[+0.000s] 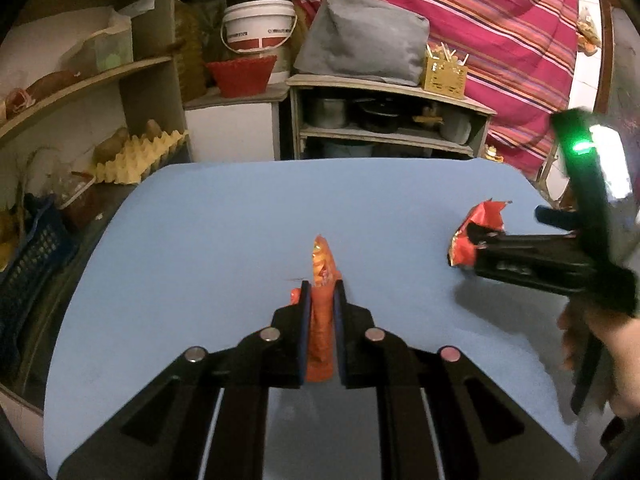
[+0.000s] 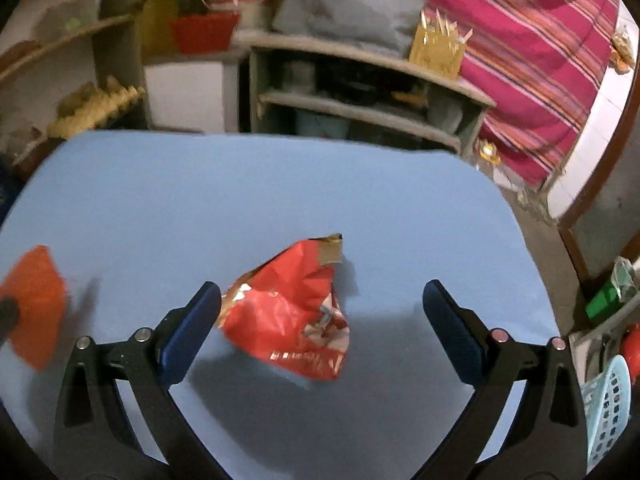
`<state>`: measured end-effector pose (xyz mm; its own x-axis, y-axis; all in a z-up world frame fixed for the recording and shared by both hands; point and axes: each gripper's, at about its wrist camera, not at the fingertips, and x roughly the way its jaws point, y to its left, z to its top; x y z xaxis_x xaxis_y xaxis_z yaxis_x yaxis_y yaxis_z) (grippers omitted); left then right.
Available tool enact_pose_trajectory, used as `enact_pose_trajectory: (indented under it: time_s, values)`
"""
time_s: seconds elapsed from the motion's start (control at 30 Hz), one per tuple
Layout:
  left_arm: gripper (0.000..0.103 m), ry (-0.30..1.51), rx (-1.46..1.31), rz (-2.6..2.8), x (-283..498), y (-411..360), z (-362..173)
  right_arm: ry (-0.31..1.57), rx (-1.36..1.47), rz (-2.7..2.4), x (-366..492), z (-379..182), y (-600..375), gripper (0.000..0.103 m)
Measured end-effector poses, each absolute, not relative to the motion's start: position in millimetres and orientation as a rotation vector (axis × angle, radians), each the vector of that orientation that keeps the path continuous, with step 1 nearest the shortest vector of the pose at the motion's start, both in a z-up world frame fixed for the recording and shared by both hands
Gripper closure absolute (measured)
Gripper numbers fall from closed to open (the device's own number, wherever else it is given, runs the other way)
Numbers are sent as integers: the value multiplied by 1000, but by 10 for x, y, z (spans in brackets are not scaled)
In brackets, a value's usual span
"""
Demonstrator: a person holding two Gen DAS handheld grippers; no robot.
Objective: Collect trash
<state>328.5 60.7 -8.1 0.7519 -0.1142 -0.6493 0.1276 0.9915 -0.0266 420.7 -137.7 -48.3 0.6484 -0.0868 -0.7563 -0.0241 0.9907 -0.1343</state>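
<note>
Gathering wrappers off the blue table (image 1: 200,220): the left gripper (image 1: 320,300) is clamped on an orange snack wrapper (image 1: 320,320), held just above the surface, while the right gripper (image 2: 320,308) hangs with jaws wide apart around a crumpled red chip bag (image 2: 292,320); next, I judge, it must close on that bag

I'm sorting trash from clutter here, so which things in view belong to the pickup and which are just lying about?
Part of the job:
orange wrapper, clamped in the left gripper
red snack bag, between the open fingers of the right gripper

Just lying about:
egg tray
red basket
white bucket
grey cushion
</note>
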Motion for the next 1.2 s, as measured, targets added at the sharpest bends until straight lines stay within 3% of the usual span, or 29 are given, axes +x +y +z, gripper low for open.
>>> enact_pose_trajectory:
  time_s: [0.13, 0.3, 0.73, 1.2]
  values:
    - [92, 709, -6, -124, 3335, 702, -71, 912, -74, -15, 4319, -623, -1433, 48]
    - [92, 710, -26, -119, 3381, 733, -48, 908, -61, 31, 4266, -663, -1439, 75]
    - [92, 700, -25, -141, 3216, 574, 40, 760, -34, 22, 3352, -125, -2017, 76]
    - [92, 624, -39, -188, 2699, 31, 453, 619, 10, -192, 1974, 481, -3725, 76]
